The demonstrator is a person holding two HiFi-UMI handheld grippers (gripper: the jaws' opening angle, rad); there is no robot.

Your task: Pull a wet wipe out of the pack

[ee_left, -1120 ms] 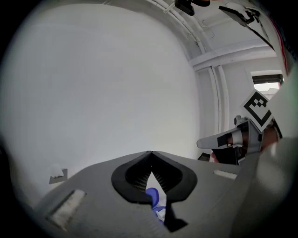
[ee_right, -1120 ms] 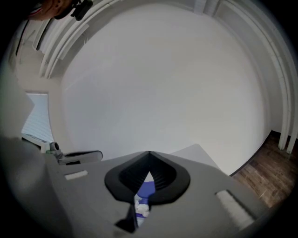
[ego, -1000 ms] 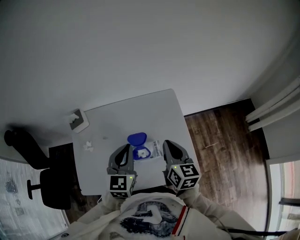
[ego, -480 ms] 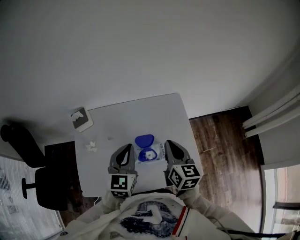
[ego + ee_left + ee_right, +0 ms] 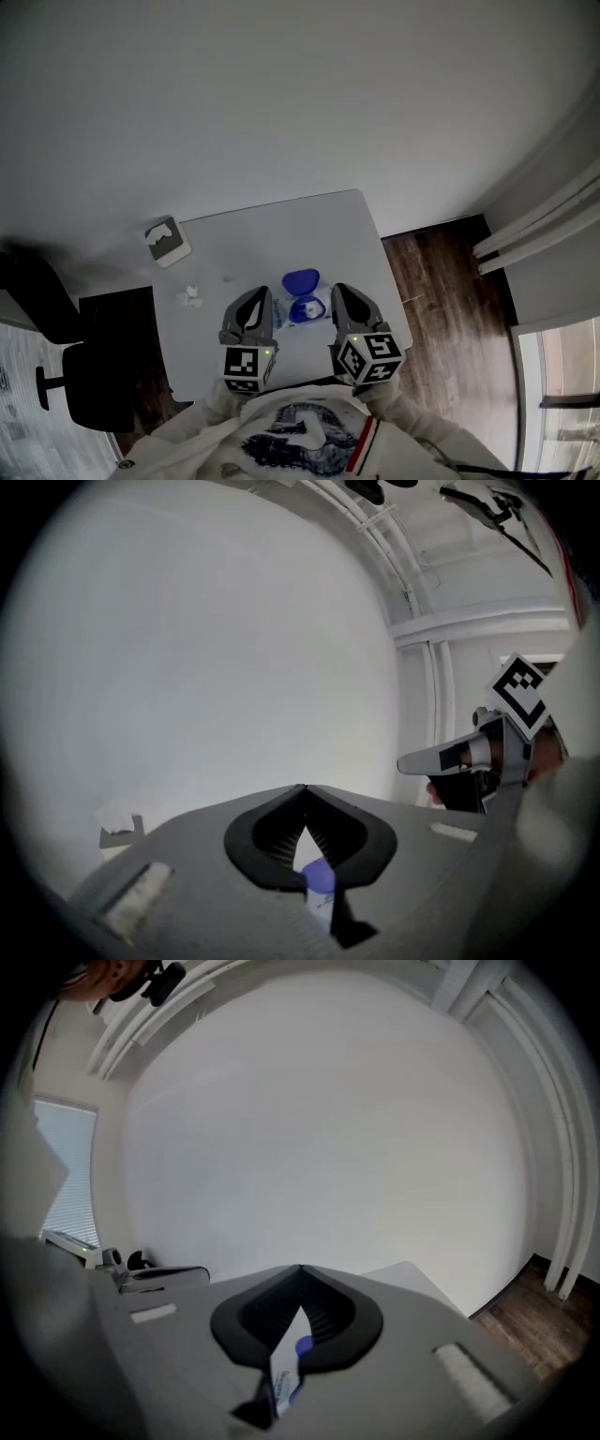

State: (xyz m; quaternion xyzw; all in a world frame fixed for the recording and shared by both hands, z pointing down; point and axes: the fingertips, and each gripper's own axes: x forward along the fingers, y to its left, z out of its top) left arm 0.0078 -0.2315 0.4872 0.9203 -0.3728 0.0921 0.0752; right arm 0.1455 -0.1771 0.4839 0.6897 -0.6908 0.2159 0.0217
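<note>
White wet-wipe pack (image 5: 304, 310), blue flip lid (image 5: 300, 279) open, lies on a white table (image 5: 244, 246) between the left gripper (image 5: 256, 298) and the right gripper (image 5: 343, 292), both clenched empty.

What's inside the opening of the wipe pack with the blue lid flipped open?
A bit of white wipe shows in the opening of the pack, beside the blue lid; the rest is hidden inside.

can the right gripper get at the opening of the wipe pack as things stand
Probably yes. The wipe pack lies just beside the right gripper, its blue lid flipped open, with nothing between them. The gripper's jaws are shut, though, so they would have to open first.
</note>
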